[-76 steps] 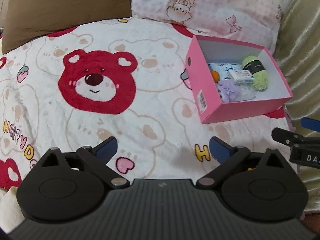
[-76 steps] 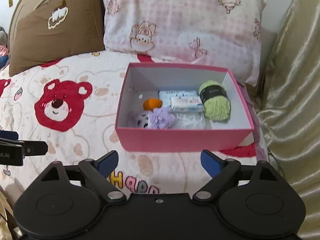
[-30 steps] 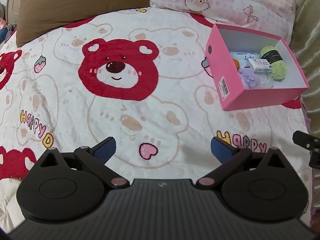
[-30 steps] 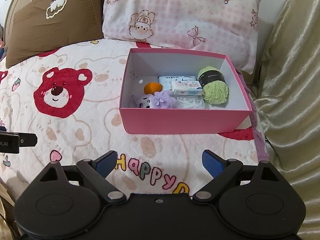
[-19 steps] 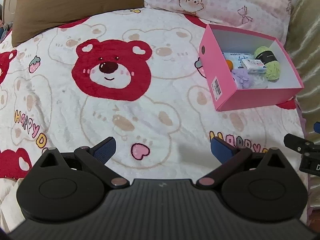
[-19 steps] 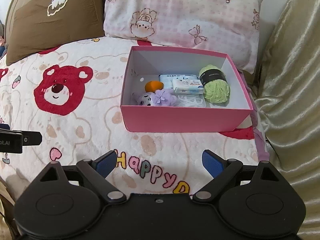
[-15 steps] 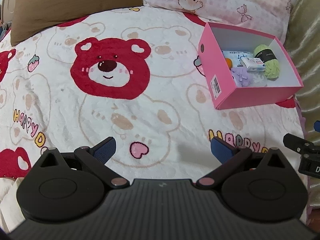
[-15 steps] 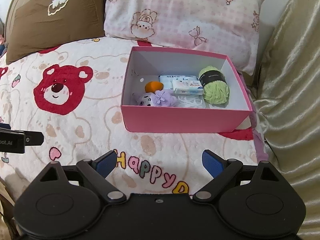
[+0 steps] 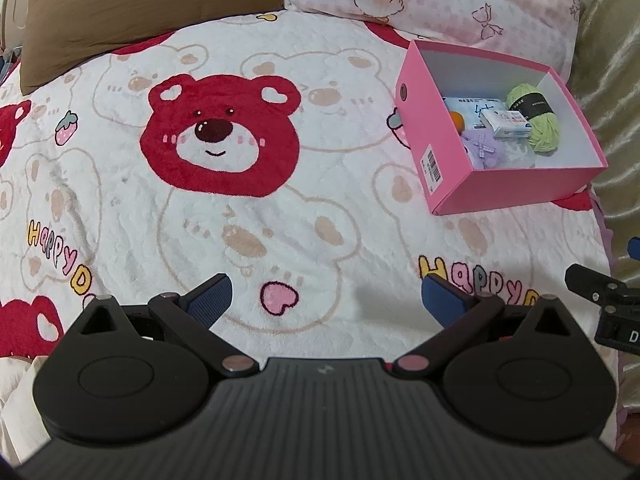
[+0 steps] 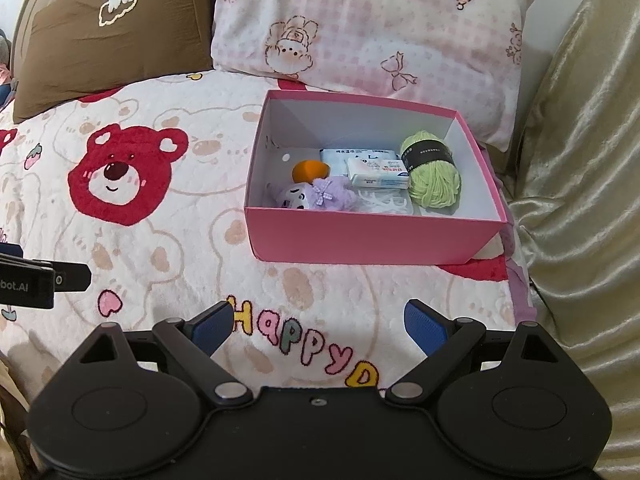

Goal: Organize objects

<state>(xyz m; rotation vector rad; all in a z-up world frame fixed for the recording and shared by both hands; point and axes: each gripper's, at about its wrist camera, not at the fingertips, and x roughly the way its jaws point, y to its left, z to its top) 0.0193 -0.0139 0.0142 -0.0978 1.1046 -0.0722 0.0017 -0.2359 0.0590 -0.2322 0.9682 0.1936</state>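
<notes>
blanket [image 10: 120, 240]: "Happy D" | left hand-held gripper [image 10: 24, 286]: "bot.AI"

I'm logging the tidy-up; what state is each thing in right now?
Box: open, no lid, upright on the blanket.
Yarn: wound, banded, in the box.
Tissue pack: sealed, lying atop another pack.
Plush: lying in the box.
Left gripper: open, empty.
Right gripper: open, empty.

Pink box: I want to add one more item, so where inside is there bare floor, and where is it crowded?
Inside the pink box, bare floor shows along the far wall and in the right corner beside the green yarn. The near-left is crowded: orange ball, purple plush, tissue packs.
</notes>
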